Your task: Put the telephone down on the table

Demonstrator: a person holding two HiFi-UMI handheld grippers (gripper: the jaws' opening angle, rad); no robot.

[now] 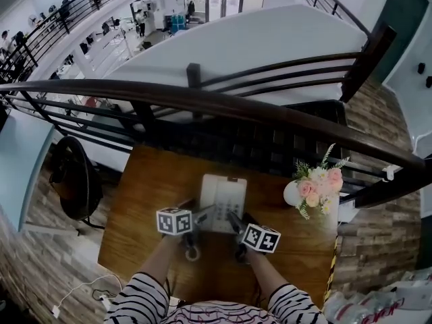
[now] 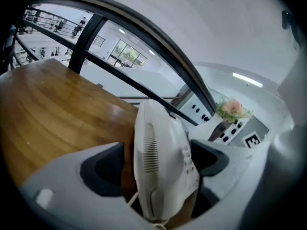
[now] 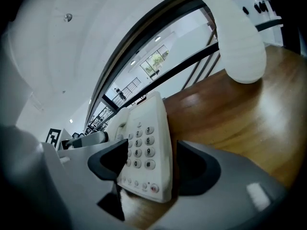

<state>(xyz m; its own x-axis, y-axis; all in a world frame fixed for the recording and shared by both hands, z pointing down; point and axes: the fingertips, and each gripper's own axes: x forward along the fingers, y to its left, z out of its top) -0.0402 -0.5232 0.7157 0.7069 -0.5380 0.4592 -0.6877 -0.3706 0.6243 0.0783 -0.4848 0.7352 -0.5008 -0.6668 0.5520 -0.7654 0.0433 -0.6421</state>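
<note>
A white push-button telephone [image 1: 223, 201] lies flat on the wooden table [image 1: 142, 201], its handset on the left side. My left gripper [image 1: 204, 216] reaches its near left corner and my right gripper [image 1: 234, 221] its near right corner. In the left gripper view the handset side of the telephone [image 2: 158, 162] stands between the wide jaws of the left gripper [image 2: 160, 164], with a gap at each pad. In the right gripper view the keypad side of the telephone [image 3: 146, 147] sits between the spread jaws of the right gripper [image 3: 153, 164], whose pads stand apart from it.
A white vase with pink flowers [image 1: 314, 187] stands at the table's far right corner, close to the telephone's right side [image 3: 240, 42]. A dark railing [image 1: 202, 103] runs just behind the table. A black round object [image 1: 74, 174] sits on the floor at left.
</note>
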